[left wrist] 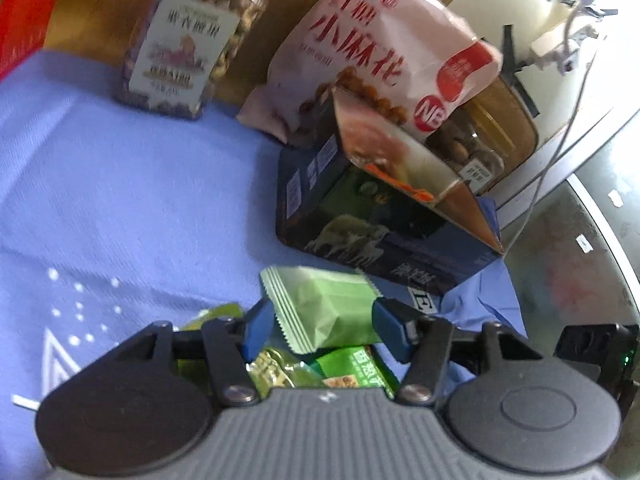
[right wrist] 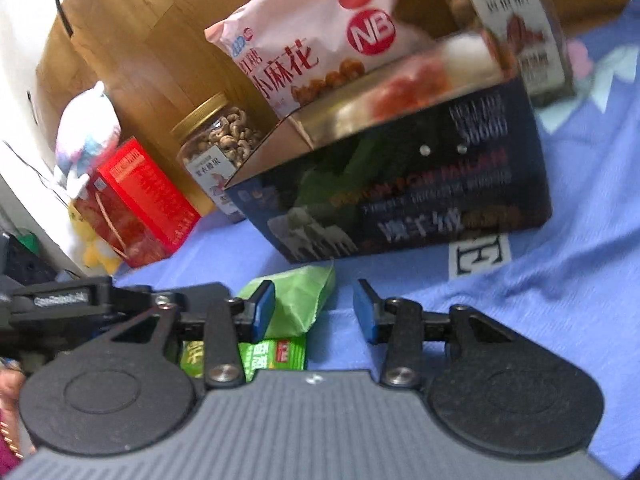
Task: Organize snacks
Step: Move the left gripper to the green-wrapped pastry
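A blue cloth (left wrist: 120,184) covers the surface and fills most of both views; whether a bench or a bed lies under it cannot be told. A wooden panel (right wrist: 152,40) stands behind the snacks.

A dark blue box (left wrist: 384,232) sits open-topped on the cloth, its flap raised. A pink bag (left wrist: 384,40) of twisted snacks leans behind the box, over its rear edge. The left wrist view shows a clear nut jar with a gold lid (left wrist: 188,40) standing alone to the left of the bag, and a second jar (left wrist: 476,136) partly hidden behind the box. Only the right wrist view shows a red box (right wrist: 152,196) with a cord handle, a soft toy (right wrist: 88,128) above it and a yellow toy (right wrist: 96,256) below it, all at the far left.

In front of the blue box lies a small heap of green packets. The pale green packet (left wrist: 324,308) sits on top, between the pads of the left tongs (left wrist: 324,332), which stand half open; the pads look to be just beside its edges and not pressing. Darker green packets (left wrist: 352,368) lie under it.

The right tongs (right wrist: 316,312) are also half open. Their left pad overlaps the pale green packet (right wrist: 296,300), while the right pad stands clear over bare cloth, so nothing is gripped. A printed green packet (right wrist: 272,354) shows below the left pad. The left tongs' black body (right wrist: 60,304) reaches in from the left edge of that view.
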The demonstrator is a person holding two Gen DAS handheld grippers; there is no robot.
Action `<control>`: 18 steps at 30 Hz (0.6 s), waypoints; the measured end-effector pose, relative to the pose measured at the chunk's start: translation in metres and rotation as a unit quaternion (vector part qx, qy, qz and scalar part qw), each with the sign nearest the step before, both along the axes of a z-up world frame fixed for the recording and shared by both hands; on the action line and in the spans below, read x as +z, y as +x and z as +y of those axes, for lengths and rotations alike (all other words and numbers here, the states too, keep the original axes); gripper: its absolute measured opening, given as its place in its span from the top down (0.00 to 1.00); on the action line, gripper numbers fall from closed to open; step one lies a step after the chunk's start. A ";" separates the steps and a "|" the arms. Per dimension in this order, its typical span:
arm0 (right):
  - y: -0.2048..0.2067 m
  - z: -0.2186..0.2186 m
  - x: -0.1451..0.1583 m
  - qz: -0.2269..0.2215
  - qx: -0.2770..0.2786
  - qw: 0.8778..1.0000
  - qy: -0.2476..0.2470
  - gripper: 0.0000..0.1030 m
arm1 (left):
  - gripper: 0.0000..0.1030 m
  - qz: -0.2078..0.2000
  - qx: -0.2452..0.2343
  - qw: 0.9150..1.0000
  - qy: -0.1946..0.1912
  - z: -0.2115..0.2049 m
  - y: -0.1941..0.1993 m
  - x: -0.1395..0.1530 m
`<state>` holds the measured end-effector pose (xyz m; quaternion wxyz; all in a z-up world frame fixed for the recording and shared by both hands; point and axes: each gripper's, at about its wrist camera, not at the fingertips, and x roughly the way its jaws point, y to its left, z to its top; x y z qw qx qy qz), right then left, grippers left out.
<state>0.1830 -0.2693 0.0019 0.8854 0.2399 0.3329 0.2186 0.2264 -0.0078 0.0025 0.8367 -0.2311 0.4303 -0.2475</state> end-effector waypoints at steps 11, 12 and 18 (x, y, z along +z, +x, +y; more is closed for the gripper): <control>-0.030 -0.002 0.025 -0.063 0.020 0.998 0.003 0.71 | 0.64 -0.077 -0.022 0.997 0.010 -0.017 -0.039 0.037; -0.040 -0.003 0.031 -0.076 0.020 0.997 -0.004 0.71 | 0.64 -0.086 -0.028 0.996 0.010 -0.017 -0.046 0.041; -0.107 0.002 0.039 -0.111 0.024 0.992 -0.046 0.71 | 0.64 -0.114 -0.078 0.990 0.025 -0.013 -0.103 0.037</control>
